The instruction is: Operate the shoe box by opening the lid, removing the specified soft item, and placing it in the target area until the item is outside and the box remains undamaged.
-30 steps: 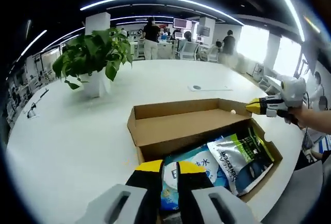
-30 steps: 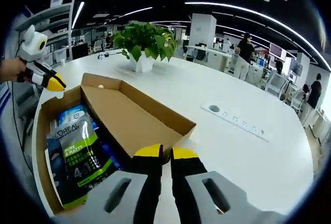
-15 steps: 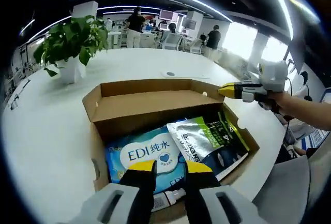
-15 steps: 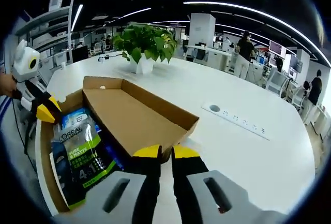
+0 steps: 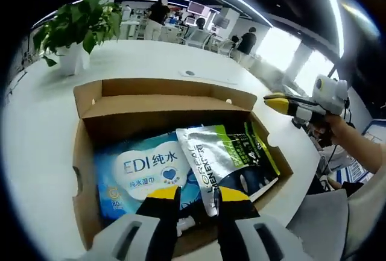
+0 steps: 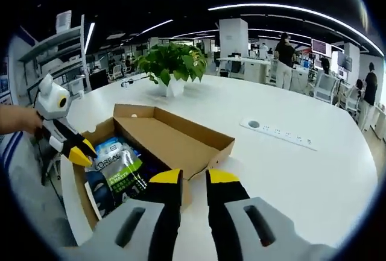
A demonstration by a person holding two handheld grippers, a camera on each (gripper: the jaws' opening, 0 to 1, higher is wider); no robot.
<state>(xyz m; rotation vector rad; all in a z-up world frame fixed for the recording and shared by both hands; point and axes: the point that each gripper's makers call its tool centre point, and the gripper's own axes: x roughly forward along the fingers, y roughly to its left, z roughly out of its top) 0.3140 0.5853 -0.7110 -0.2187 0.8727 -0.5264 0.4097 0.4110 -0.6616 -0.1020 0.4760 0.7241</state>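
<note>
The brown shoe box [image 5: 163, 87] lies open on the white table, its lid folded back flat. Inside lie a blue EDI wet-wipes pack [image 5: 142, 169] and a silver-green L'Oreal pouch [image 5: 223, 155] side by side. My left gripper [image 5: 197, 196] hovers over the box's near edge, jaws open, nothing between them. My right gripper [image 5: 269, 99] hangs just off the box's far right corner. From the right gripper view, the box [image 6: 184, 141] sits ahead on the left, my right gripper [image 6: 194, 179] stands narrowly open above its corner, and the left gripper [image 6: 86, 151] points at the pouch [image 6: 123, 170].
A potted green plant [image 5: 78, 23] [image 6: 172, 62] stands on the table beyond the box. A flat power strip [image 6: 280, 134] lies to the right. A small white tube [image 5: 184, 223] rests by the box's near wall. People stand at distant desks.
The left gripper has come up over the box and tilted down into it, jaws spreading wider. The right gripper has drawn back and up a little, its jaws parting slightly.
</note>
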